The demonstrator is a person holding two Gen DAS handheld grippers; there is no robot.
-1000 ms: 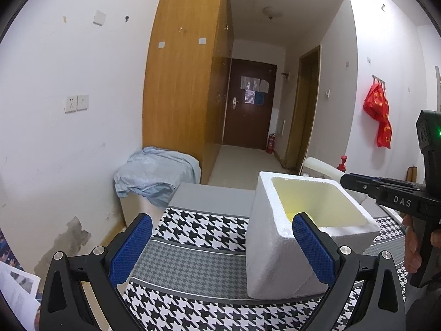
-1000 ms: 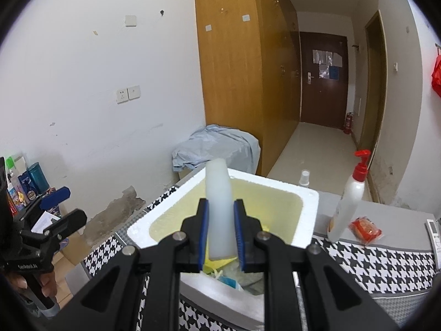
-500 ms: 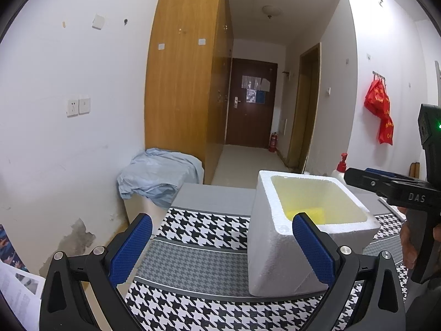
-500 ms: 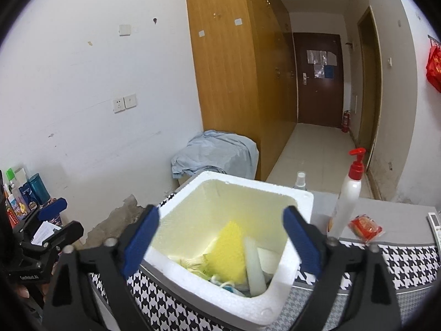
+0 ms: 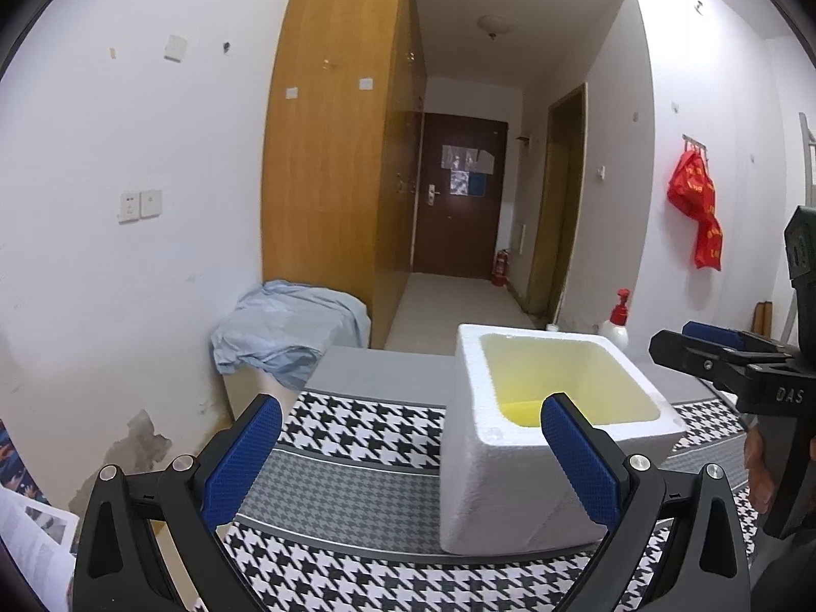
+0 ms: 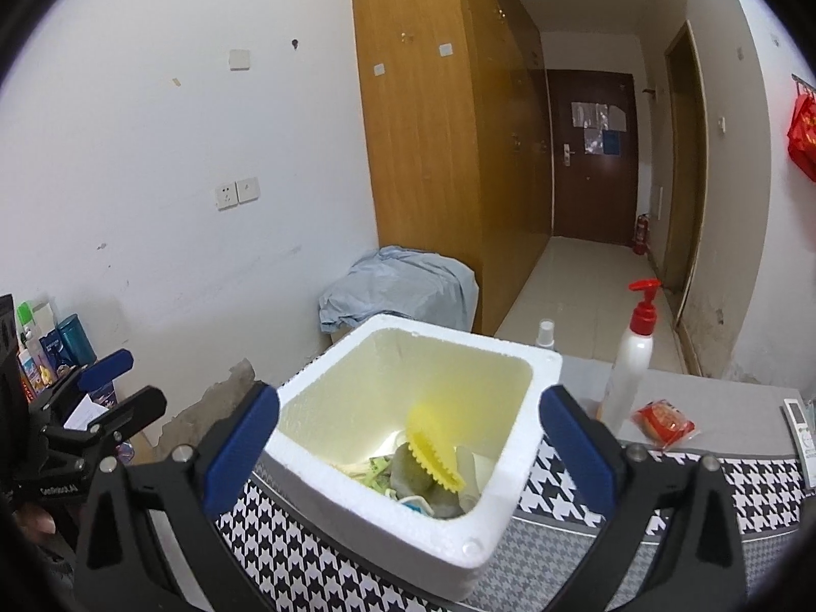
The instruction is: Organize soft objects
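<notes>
A white foam box (image 5: 510, 484) stands on the houndstooth table cloth (image 5: 357, 428). Seen from the right wrist, the box (image 6: 408, 525) holds a yellow ridged sponge (image 6: 433, 454), a white foam stick (image 6: 466, 464), grey-green lumps and scraps. My right gripper (image 6: 410, 398) hovers over the near side of the box with its jaws still opening, and no object is pinched between the blue pads. My left gripper (image 5: 410, 408) stands open to the left of the box and holds nothing. Each gripper also shows at the edge of the other's view.
Behind the box stand a white pump bottle with a red top (image 6: 630, 372) and a small spray bottle (image 6: 544, 334). A red packet (image 6: 663, 421) and a remote (image 6: 800, 433) lie to the right. A blue cloth (image 6: 398, 285) covers a low box by the wall.
My right gripper was shut on the white foam stick above the box. It opened, and the stick dropped in beside the yellow sponge. The left gripper stayed put.
</notes>
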